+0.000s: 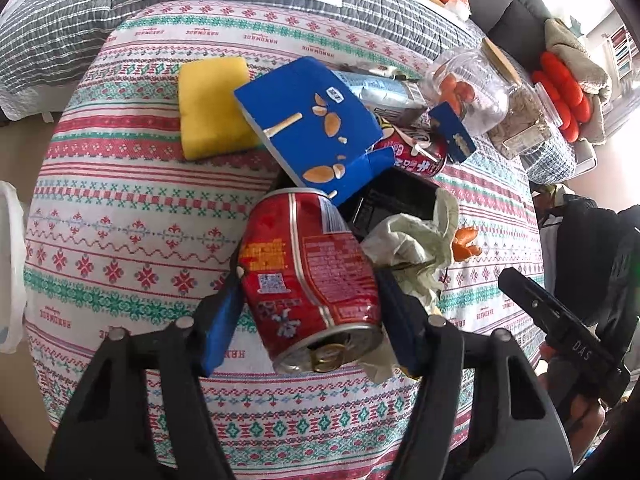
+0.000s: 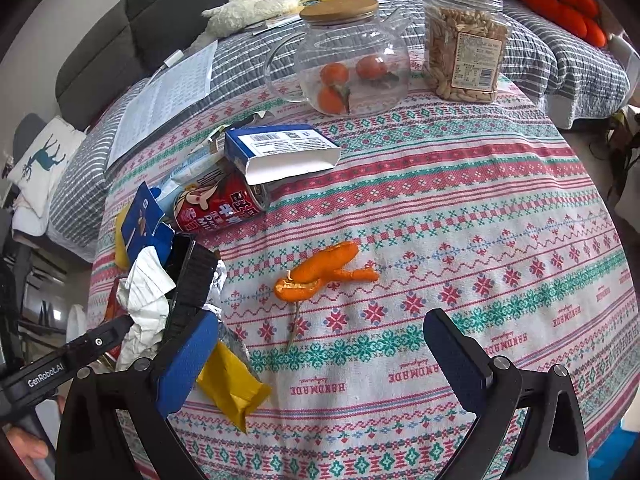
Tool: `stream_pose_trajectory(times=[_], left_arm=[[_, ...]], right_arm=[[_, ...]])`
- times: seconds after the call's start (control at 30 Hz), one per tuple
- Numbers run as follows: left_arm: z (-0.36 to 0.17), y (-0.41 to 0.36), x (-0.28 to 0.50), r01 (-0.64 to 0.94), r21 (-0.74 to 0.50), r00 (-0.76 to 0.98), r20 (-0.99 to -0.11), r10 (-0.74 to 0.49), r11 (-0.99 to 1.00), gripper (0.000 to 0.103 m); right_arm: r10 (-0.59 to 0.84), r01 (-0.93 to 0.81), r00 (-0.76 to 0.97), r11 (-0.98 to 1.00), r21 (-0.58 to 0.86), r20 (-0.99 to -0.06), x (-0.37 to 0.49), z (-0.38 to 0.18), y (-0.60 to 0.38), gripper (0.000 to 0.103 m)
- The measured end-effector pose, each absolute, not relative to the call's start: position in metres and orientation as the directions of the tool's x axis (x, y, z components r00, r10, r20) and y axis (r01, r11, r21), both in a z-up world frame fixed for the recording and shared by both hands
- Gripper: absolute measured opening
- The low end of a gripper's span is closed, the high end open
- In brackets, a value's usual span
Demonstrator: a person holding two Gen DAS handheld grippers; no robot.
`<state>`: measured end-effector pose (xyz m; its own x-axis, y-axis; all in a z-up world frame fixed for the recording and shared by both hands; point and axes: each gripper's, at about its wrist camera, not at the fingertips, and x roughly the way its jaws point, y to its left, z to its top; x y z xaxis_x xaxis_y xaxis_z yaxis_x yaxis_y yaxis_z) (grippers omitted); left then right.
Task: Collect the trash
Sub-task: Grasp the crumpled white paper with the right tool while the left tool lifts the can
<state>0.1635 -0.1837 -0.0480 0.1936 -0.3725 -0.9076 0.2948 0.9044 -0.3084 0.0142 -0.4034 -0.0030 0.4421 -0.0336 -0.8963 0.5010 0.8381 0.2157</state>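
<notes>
A round table (image 2: 460, 208) with a bright patterned cloth stands near a gray sofa (image 2: 168, 0).

Close up, the left gripper (image 1: 310, 304) holds a dented red can (image 1: 310, 276). Its blue pads press on both sides of the can, so the jaws are closed on it. The can's open top faces the camera. It seems to be lifted a little off the cloth, but I cannot tell for sure.

The right gripper (image 2: 320, 352) hangs over the cloth with its jaws wide open and nothing in them. Its left pad is just beside a yellow wrapper (image 2: 230, 380) and some foil.

A bit farther lies crumpled paper (image 1: 408, 248) by a black tray (image 1: 394, 204). An orange peel (image 2: 320, 276) lies alone on the cloth, in front of the open jaws. Past that are a blue box (image 1: 312, 124), a second red can (image 2: 218, 204) on its side and a yellow sponge (image 1: 214, 108).

Far back stand a glass pot (image 2: 352, 60) with small oranges inside and a jar of snacks (image 2: 464, 52).

The can is round and smooth. If the squeeze is too soft, it could slip out. Drops could also spill from its open top if it tips. The paper touches the can's side and might get dragged along.
</notes>
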Motion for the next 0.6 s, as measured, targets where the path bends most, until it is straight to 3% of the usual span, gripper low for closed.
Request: stream_pose_trajectory(times=[0.4, 0.6], left_arm=[[-0.016, -0.137, 0.15, 0.288, -0.331, 0.294, -0.862, -0.412, 0.899, 0.066], [-0.014, -0.1, 0.146, 0.247, -0.306, 0.335, -0.864, -0.377, 0.92, 0.066]], right_arm=[[-0.003, 0.442, 0.484, 0.864, 0.241, -0.875, 0.018, 0.01, -0.379, 0.103], [0.079, 0.348, 0.514, 0.891, 0.292, -0.854, 0.041, 0.012, -0.346, 0.082]])
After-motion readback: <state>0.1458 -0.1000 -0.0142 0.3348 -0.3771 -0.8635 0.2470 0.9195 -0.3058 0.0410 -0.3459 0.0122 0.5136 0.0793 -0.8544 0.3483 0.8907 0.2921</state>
